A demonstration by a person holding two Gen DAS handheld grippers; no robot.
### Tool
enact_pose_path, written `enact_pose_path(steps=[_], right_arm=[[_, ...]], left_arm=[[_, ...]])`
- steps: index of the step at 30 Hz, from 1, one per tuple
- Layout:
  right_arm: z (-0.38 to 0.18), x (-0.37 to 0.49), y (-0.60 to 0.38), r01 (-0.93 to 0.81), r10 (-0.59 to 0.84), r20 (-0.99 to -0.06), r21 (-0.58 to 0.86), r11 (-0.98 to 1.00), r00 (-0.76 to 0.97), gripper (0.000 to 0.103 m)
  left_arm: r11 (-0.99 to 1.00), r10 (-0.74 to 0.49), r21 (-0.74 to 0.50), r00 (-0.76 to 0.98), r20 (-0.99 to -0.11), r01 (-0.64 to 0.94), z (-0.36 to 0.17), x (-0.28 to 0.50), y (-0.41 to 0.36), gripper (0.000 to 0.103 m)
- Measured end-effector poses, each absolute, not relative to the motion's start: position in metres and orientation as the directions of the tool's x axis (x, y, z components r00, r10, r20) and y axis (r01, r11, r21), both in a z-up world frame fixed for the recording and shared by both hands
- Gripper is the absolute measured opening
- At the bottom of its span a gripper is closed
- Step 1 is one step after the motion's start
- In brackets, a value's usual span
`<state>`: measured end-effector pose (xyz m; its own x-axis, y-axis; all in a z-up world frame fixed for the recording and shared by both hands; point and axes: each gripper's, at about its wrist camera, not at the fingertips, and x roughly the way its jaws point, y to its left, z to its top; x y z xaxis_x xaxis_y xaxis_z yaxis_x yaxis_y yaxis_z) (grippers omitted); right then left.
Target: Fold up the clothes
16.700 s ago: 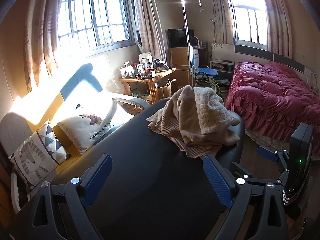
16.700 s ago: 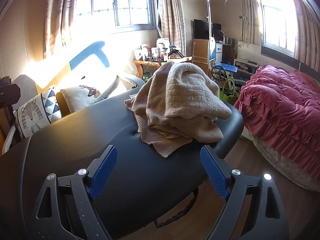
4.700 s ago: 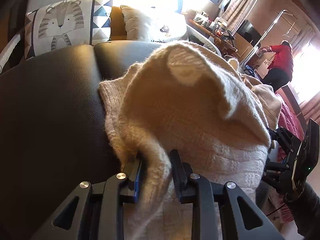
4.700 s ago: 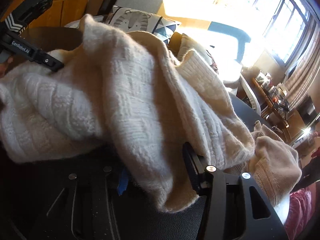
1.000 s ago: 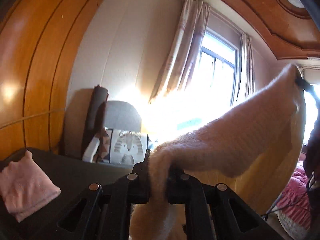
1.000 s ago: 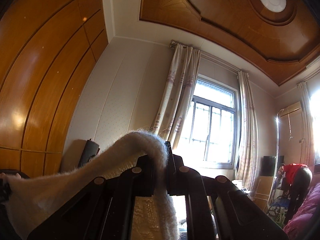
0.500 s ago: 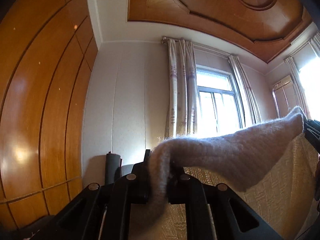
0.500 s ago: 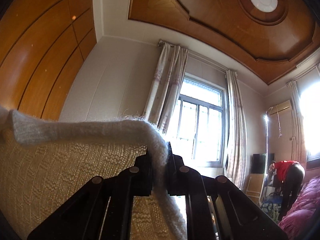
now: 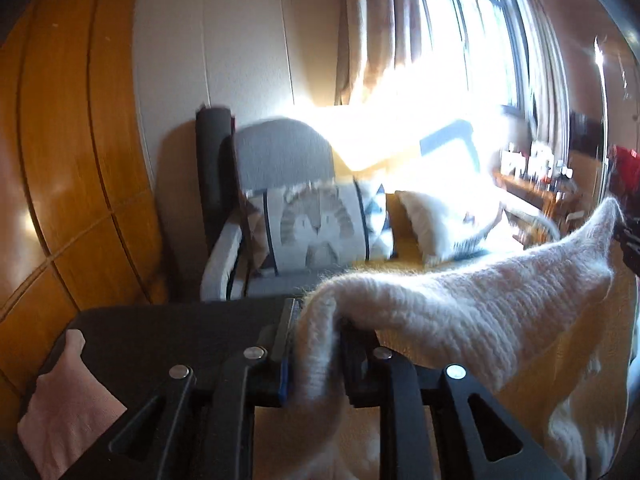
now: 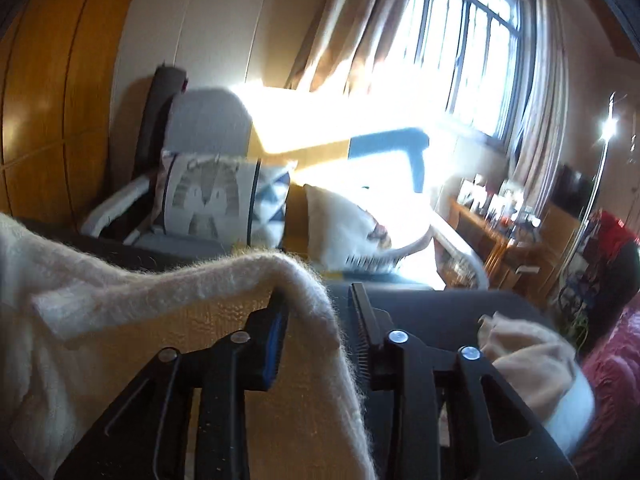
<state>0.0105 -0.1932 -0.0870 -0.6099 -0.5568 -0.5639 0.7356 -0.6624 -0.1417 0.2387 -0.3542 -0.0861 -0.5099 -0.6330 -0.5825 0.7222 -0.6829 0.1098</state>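
A fuzzy cream knit sweater (image 9: 472, 312) hangs stretched between my two grippers above the black padded table (image 9: 168, 328). My left gripper (image 9: 318, 332) is shut on one end of its top edge. The other end runs to the right gripper at the frame's right edge. In the right wrist view my right gripper (image 10: 320, 312) has the sweater (image 10: 160, 300) draped between its fingers, with a gap beside the right finger (image 10: 362, 320). A beige sweater (image 10: 528, 356) lies crumpled on the table at the right.
A folded pink cloth (image 9: 64, 404) lies on the table's near left corner. Behind the table stands a sofa with a cat-print cushion (image 9: 316, 232) and a white cushion (image 9: 444, 224). A wooden side table (image 10: 500, 220) and a red bed (image 10: 616, 368) are at the right.
Both grippers have tipped down from the ceiling toward the table and sofa, bringing the sweater lower. The right gripper's jaws have parted a little around the sweater.
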Motion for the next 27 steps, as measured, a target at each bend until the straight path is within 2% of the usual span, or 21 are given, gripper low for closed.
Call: enact_pose_path(steps=[2,3,5,8,12,15,20,23,27], right_arm=[[-0.127,0.005,-0.194,0.760,-0.539,-0.650,-0.094,-0.643,-0.536,0.039],[-0.139,0.005,-0.193,0.761,-0.529,-0.663,-0.097,-0.641,-0.530,0.041],[-0.156,0.000,-0.189,0.751,-0.510,-0.680,-0.091,-0.654,-0.526,0.059],[-0.162,-0.010,-0.179,0.741,-0.526,-0.699,-0.008,-0.671,-0.484,0.060],[-0.153,-0.003,-0.180,0.769,-0.585,-0.683,0.052,-0.637,-0.438,0.061],[-0.146,0.016,-0.200,0.849,-0.617,-0.703,0.035,-0.527,-0.354,0.061],[-0.175,0.041,-0.246,0.951,-0.528,-0.824,-0.042,-0.306,-0.206,0.061],[-0.193,0.037,-0.266,0.963,-0.467,-0.863,-0.072,-0.260,-0.191,0.061],[-0.197,0.006,-0.287,0.949,-0.479,-0.858,-0.030,-0.314,-0.186,0.061]], left_arm=[[-0.690,-0.557,0.098,-0.440,-0.705,0.717,-0.134,0.220,-0.369,0.021],[-0.691,-0.520,0.080,-0.417,-0.746,0.719,-0.157,0.217,-0.372,0.021],[-0.672,-0.487,0.056,-0.384,-0.785,0.739,-0.187,0.219,-0.377,0.021],[-0.627,-0.443,-0.005,-0.362,-0.820,0.779,-0.211,0.233,-0.384,0.021],[-0.621,-0.432,-0.051,-0.396,-0.810,0.782,-0.209,0.239,-0.383,0.022],[-0.654,-0.423,-0.048,-0.417,-0.805,0.755,-0.199,0.239,-0.371,0.022],[-0.738,-0.391,0.016,-0.409,-0.825,0.674,-0.192,0.224,-0.359,0.023],[-0.769,-0.387,0.067,-0.380,-0.840,0.636,-0.197,0.207,-0.369,0.024],[-0.774,-0.401,0.101,-0.361,-0.842,0.625,-0.206,0.182,-0.399,0.024]])
